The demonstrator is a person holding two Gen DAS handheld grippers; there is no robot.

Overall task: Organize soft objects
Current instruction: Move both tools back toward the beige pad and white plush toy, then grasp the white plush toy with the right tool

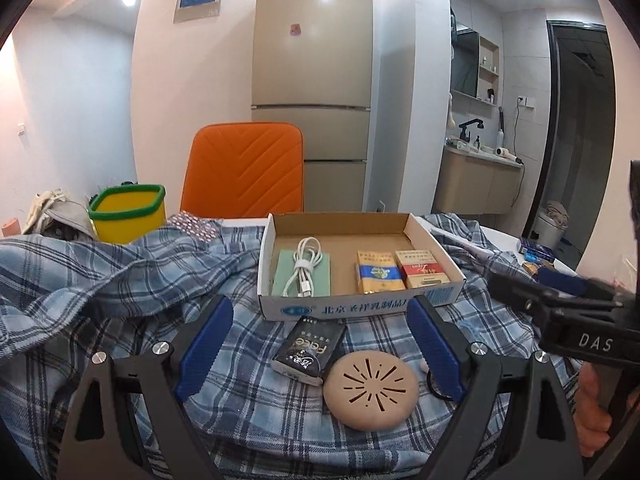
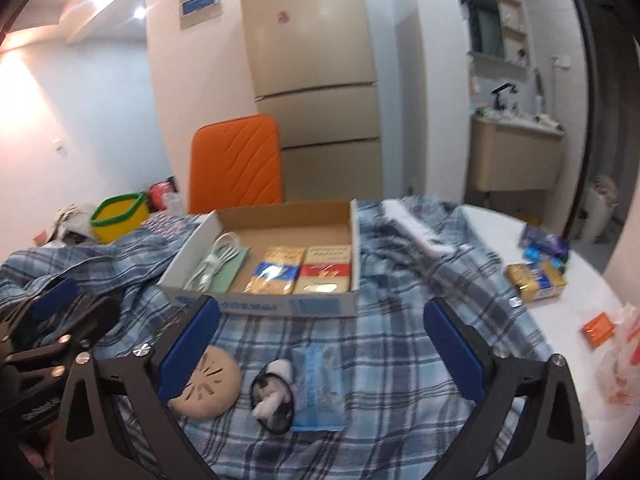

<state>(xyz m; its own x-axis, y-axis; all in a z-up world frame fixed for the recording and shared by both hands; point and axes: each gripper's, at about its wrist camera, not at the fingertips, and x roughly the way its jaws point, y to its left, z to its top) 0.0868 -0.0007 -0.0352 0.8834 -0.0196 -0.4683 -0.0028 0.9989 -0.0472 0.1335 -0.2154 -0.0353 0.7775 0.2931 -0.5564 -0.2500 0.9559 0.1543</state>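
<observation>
Inside, cardboard box [image 1: 344,224] holds cable [image 1: 306,266], two packs [image 1: 378,276].

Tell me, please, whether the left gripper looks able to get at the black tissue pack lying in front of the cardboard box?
Probably yes: the left gripper is open and empty, and the black tissue pack lies between its fingers, nothing covering it; the round beige disc beside it could get nudged.

1. We see the right wrist view smeared by blur, so print on the packs [image 2: 302,270] in the cardboard box [image 2: 352,236] is unreadable.
2. The tan perforated disc [image 2: 212,386] is partly hidden behind the right gripper's [image 2: 320,338] left finger.
3. The hair tie [image 1: 434,388] is mostly covered by the left gripper's [image 1: 320,338] right finger.
4. A hand [image 1: 596,404] is cut off at the frame's right edge.
5. The plastic bag [image 2: 624,364] runs out of frame.
</observation>
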